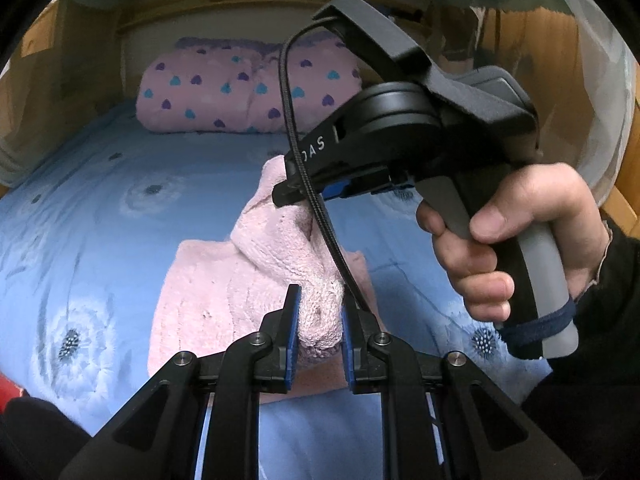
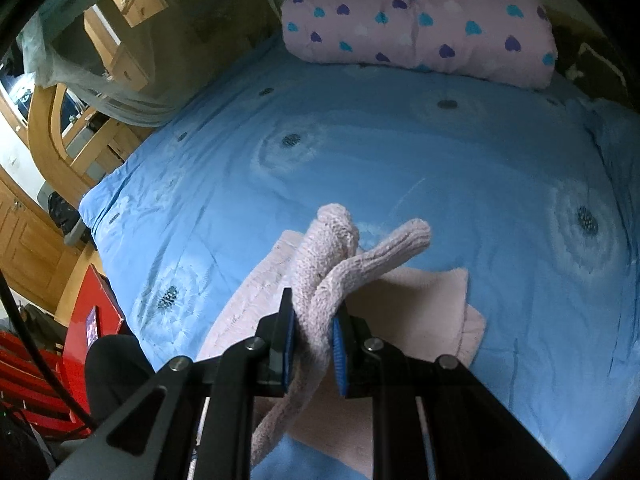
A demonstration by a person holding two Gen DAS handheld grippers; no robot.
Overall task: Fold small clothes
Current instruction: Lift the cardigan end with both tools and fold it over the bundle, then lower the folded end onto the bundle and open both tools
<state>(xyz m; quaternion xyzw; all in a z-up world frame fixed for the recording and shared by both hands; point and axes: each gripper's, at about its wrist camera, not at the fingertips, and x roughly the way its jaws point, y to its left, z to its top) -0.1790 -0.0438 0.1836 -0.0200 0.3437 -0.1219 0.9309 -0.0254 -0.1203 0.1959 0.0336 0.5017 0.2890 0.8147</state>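
A small fuzzy pink garment (image 1: 224, 288) lies on the blue bedspread (image 1: 100, 208). My left gripper (image 1: 319, 312) is shut on a bunched fold of it and holds that fold lifted. My right gripper (image 1: 294, 194), held in a hand (image 1: 500, 248), pinches the same raised strip further up. In the right wrist view my right gripper (image 2: 314, 320) is shut on a twisted fold of the pink garment (image 2: 420, 304), with two rolled ends sticking up past the fingers. The rest of the garment lies flat below on the bedspread (image 2: 400, 152).
A rolled pink blanket with blue and purple hearts (image 1: 248, 88) lies at the head of the bed, also in the right wrist view (image 2: 420, 20). Wooden furniture (image 2: 48, 208) and a red box (image 2: 90, 316) stand left of the bed.
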